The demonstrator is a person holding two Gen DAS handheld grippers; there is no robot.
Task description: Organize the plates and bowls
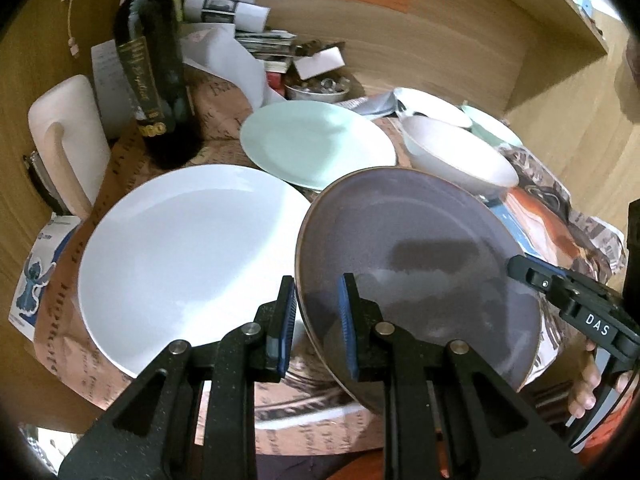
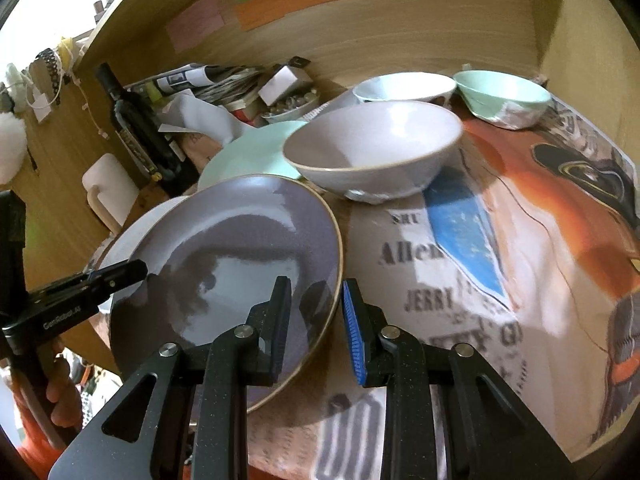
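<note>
A grey-purple plate (image 1: 420,264) hangs tilted above the table, held by both grippers at opposite rims. My left gripper (image 1: 316,280) is shut on its left rim, and its tip (image 2: 138,270) shows again in the right wrist view. My right gripper (image 2: 317,282) is shut on the right rim of the same plate (image 2: 240,256). A large white plate (image 1: 192,256) lies just left of the held plate. Behind it lies a mint plate (image 1: 316,142). A pale lilac bowl (image 2: 372,152) stands behind the held plate, with a white bowl (image 2: 404,86) and a mint bowl (image 2: 504,96) further back.
A dark wine bottle (image 1: 148,60) stands at the back left beside a white handled board (image 1: 68,136). Papers and a small dish of oddments (image 1: 320,90) crowd the back. Wooden walls (image 2: 400,20) close in the back and sides. Printed newspaper (image 2: 460,280) covers the table.
</note>
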